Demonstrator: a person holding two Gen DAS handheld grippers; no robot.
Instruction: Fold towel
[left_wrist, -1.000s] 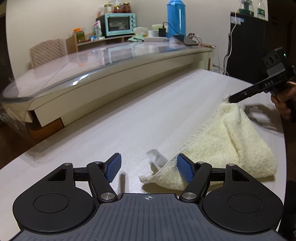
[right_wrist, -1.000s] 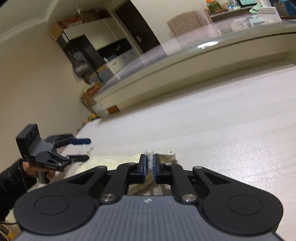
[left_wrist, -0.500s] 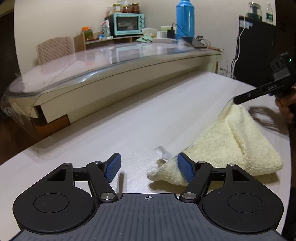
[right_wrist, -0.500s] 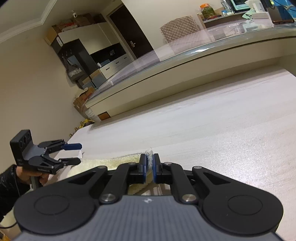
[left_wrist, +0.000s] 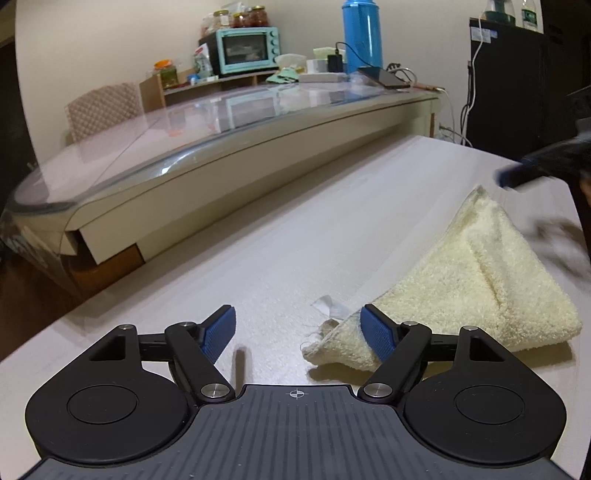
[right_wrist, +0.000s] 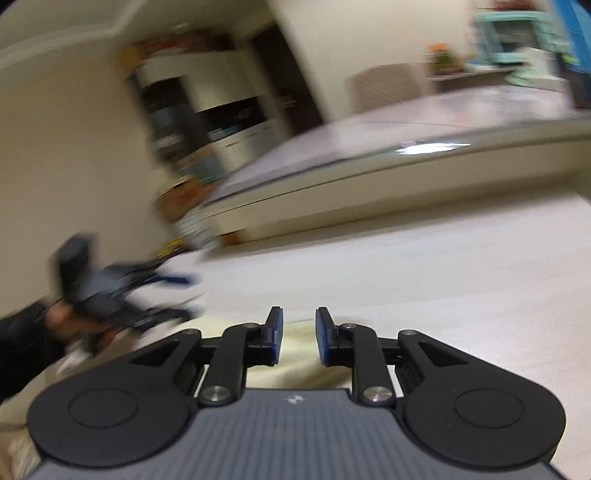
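Note:
A cream terry towel (left_wrist: 476, 280) lies folded on the pale table (left_wrist: 295, 236), its tagged corner by my left gripper's right blue pad (left_wrist: 376, 338). My left gripper (left_wrist: 297, 334) is open and still opening; the corner lies just inside the right pad, which does not press on it. In the blurred right wrist view my right gripper (right_wrist: 298, 336) hangs just above the towel (right_wrist: 299, 369), jaws opening, nothing between them. The right gripper's tip (left_wrist: 517, 175) shows above the towel's far corner in the left wrist view. The left gripper (right_wrist: 159, 291), in a hand, shows at the left.
A long glass-topped counter (left_wrist: 229, 147) runs beyond the table. On it and behind it stand a mint toaster oven (left_wrist: 245, 50), a blue flask (left_wrist: 362, 35), jars and cables. A dark cabinet (left_wrist: 517, 92) stands at the right. A patterned chair (left_wrist: 101, 110) sits behind the counter.
My right gripper let go of the towel's far corner, opened slightly and lifted away to the right. The corner dropped onto the table. My left gripper opened a little wider.

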